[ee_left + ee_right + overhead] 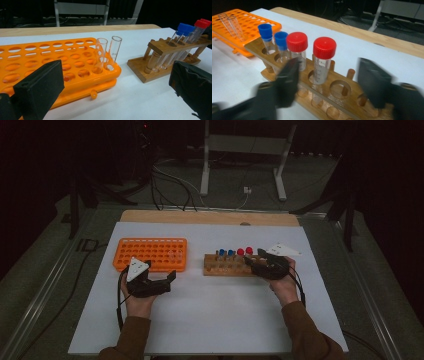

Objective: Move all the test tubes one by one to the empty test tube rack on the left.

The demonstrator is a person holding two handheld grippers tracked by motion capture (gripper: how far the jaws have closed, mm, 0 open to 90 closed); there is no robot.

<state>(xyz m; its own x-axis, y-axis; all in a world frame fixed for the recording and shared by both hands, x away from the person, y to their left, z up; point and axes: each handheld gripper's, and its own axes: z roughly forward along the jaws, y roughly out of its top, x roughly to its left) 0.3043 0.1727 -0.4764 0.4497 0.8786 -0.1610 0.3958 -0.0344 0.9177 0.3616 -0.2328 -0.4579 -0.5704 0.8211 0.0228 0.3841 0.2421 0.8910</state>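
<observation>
1. A wooden rack (227, 265) is seen right of centre in the high view, on the white bench (210, 320). Four capped tubes are held upright in it: two blue-capped and two red-capped.
2. The right tool (328, 82) is held open, its jaws set well apart on either side of the nearer red-capped tube (323, 58) at centre frame of the right gripper view. No contact with the tube can be confirmed; the jaws are motion-blurred. The placement is judged to be an approach for gripping that tube below its cap.
3. The second red-capped tube (297, 48) stands just beside it on the left, with the blue-capped tubes (273, 38) beyond, toward the upper left. Little clearance is left for the left-hand jaw.
4. An orange rack (150, 254) lies left of centre in the high view, apart from the wooden rack. Two clear uncapped tubes (107, 53) are seated in holes at its near corner, leaning slightly.
5. The left tool (156, 284) is held open and empty in the lower left of the high view, just in front of the orange rack, touching nothing. It is judged to be waiting.
</observation>
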